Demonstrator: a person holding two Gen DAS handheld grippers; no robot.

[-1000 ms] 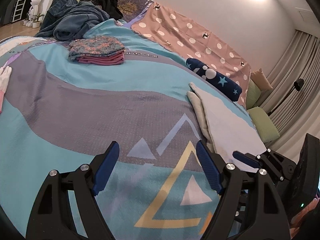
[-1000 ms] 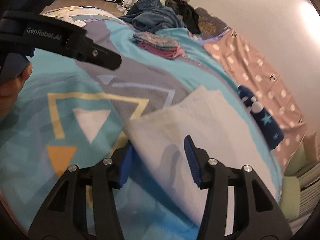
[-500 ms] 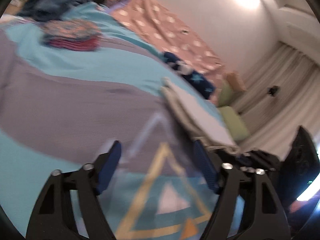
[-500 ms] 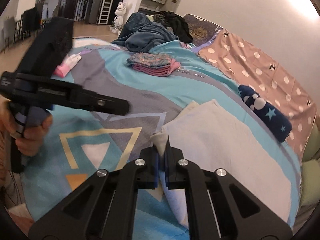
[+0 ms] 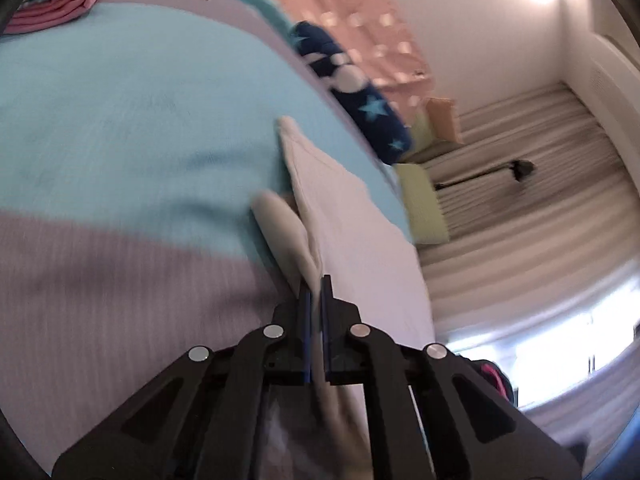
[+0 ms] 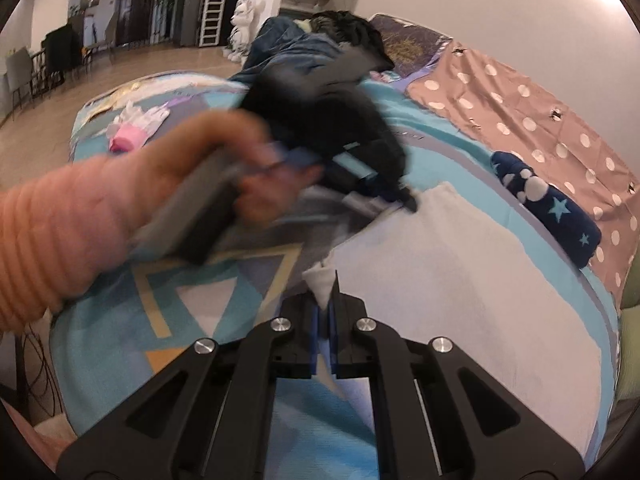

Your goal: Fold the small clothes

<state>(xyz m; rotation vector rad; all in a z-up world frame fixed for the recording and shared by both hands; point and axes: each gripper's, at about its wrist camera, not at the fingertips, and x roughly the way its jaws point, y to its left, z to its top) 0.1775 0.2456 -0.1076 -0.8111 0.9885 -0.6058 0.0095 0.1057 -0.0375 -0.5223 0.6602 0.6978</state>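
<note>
A white garment (image 6: 460, 280) lies flat on the bed near its right edge; it also shows in the left wrist view (image 5: 352, 240). My right gripper (image 6: 324, 308) is shut on the garment's near left corner, which sticks up between the pads. My left gripper (image 5: 316, 300) is shut on the garment's left edge, pinching a fold of the cloth. In the right wrist view the left gripper (image 6: 360, 176) is a blurred dark shape held by a hand at the garment's far left corner.
A blue, grey and yellow patterned blanket (image 6: 192, 300) covers the bed. A navy star-patterned roll (image 6: 548, 208) lies by the pink dotted sheet (image 6: 520, 112). A folded pink stack (image 5: 52, 8) sits far left. Dark clothes (image 6: 320, 44) are piled at the back.
My left gripper was open over the blanket; it has swung right to the white garment and shut on its edge. My right gripper shut on the corner half a second ago and still holds it.
</note>
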